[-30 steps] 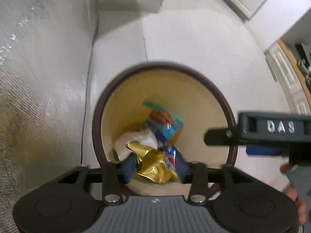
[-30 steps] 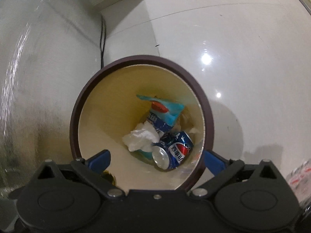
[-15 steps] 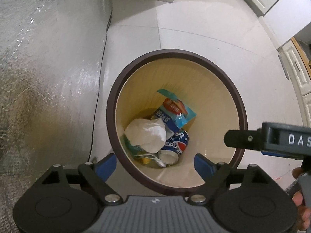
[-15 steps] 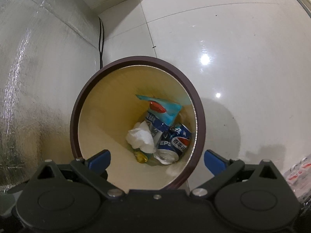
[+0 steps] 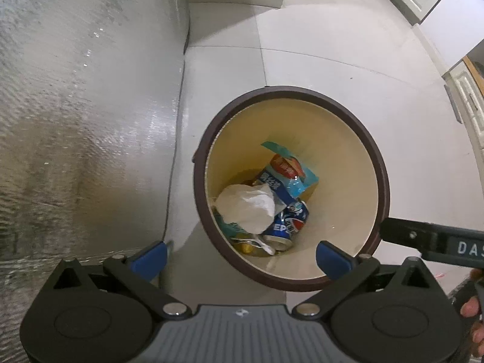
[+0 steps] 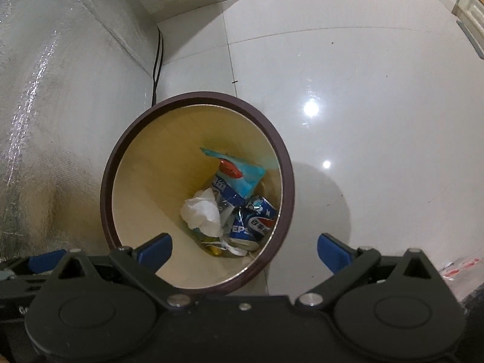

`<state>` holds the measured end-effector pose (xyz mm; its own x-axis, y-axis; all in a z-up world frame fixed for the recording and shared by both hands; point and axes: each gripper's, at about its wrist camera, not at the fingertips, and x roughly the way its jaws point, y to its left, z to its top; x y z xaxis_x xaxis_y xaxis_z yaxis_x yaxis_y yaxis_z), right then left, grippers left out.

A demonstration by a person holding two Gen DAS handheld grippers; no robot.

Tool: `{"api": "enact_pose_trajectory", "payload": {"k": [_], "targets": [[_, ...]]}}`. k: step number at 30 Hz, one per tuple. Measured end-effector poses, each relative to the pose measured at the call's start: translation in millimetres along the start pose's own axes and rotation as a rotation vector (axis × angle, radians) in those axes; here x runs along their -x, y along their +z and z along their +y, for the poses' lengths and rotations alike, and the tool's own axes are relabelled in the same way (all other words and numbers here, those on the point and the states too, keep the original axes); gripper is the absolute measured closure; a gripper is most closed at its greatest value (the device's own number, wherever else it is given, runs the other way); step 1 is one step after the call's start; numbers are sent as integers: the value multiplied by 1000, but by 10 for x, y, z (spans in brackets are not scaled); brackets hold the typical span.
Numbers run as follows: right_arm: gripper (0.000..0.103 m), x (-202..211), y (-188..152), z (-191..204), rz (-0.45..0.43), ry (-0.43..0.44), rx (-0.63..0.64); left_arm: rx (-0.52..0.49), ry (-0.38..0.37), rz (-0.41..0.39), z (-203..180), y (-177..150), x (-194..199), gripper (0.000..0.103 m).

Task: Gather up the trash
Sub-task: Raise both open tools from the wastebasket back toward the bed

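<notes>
A round bin with a brown rim (image 5: pixel 290 90) (image 6: pixel 196 95) stands on the tiled floor below both grippers. Inside it lie a crumpled white tissue (image 5: pixel 248 205) (image 6: pixel 202 211), a crushed blue Pepsi can (image 5: pixel 287 227) (image 6: pixel 257 220), a teal snack wrapper (image 5: pixel 290 169) (image 6: pixel 239 172) and a gold wrapper (image 5: pixel 245 246) (image 6: pixel 213 249). My left gripper (image 5: pixel 242 258) hangs over the bin's near rim, its jaws opening with nothing between them. My right gripper (image 6: pixel 243 251) is open and empty above the near rim; in the left wrist view it is a black bar (image 5: pixel 438 242).
A silver, foil-textured surface (image 5: pixel 75 121) rises just left of the bin, with a dark cable (image 6: pixel 157 60) running down beside it. White cabinets (image 5: pixel 462 96) line the far right. Something clear with red print (image 6: pixel 459 267) lies on the floor at right. A hand (image 5: pixel 472 305) shows at the edge.
The left gripper held the gold wrapper over the bin; its jaws spread and the wrapper now lies inside. Both grippers have lifted back from the bin.
</notes>
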<state>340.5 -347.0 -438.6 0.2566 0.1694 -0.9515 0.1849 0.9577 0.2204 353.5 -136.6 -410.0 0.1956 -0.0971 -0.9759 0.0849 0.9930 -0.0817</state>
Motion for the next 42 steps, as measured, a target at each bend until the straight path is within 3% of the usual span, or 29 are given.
{"api": "enact_pose_trajectory", "payload": {"k": [26, 42], "targets": [[0, 1257, -508, -181, -153, -44, 48, -22, 45, -83, -69, -311, 1078, 0], [0, 2073, -918, -142, -270, -45, 69, -45, 33, -198, -154, -687, 1905, 0]]}}
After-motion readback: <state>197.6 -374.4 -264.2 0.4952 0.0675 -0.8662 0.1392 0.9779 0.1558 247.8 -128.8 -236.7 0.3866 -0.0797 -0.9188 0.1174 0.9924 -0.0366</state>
